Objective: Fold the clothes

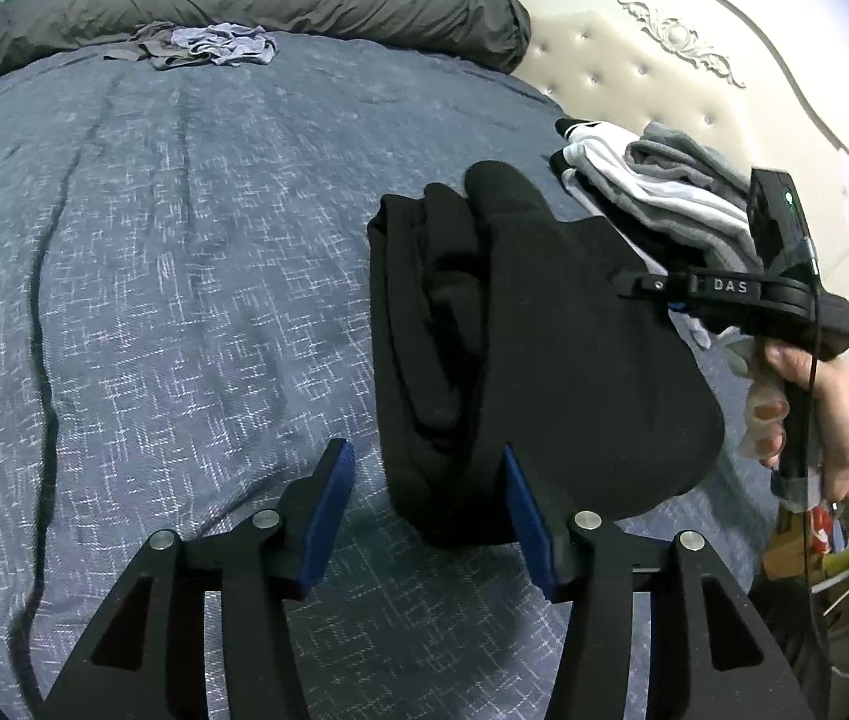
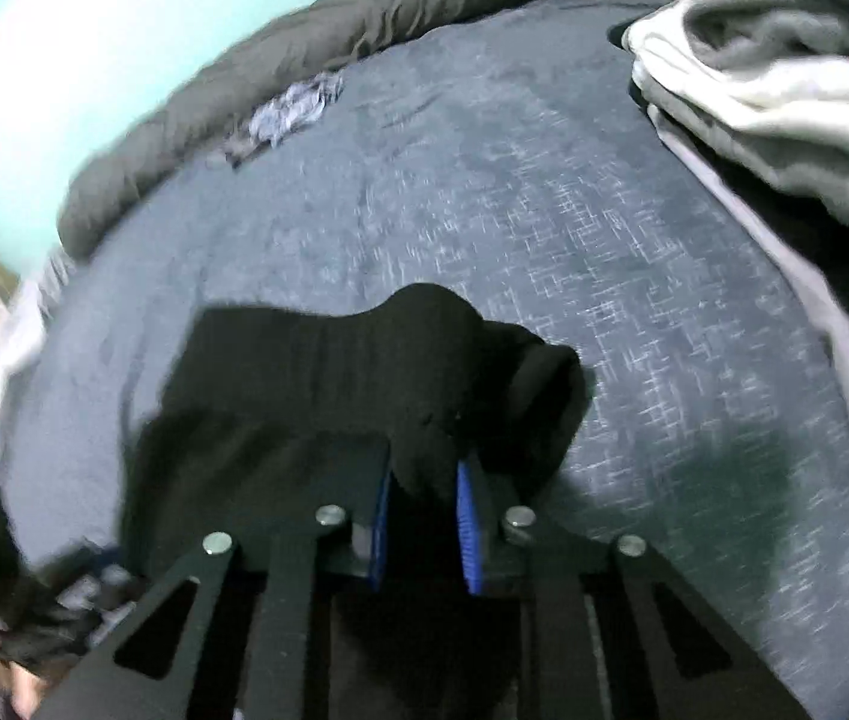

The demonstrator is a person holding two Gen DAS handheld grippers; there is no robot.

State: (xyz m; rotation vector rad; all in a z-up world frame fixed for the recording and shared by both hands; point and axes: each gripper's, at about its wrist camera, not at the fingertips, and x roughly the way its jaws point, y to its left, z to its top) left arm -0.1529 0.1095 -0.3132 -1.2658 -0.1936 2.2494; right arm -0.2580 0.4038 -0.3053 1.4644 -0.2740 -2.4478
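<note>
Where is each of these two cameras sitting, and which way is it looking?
Left wrist: on the left gripper, looking down across the bed; shows its open fingers, the right gripper and the hand holding it.
Right wrist: on the right gripper, looking down its fingers, closed on the black garment.
Shared: black garment, bed, clothes pile.

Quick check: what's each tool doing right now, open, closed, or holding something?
Left tool: open, holding nothing; black garment lies beside its right finger.
Right tool: closed on the black garment.
</note>
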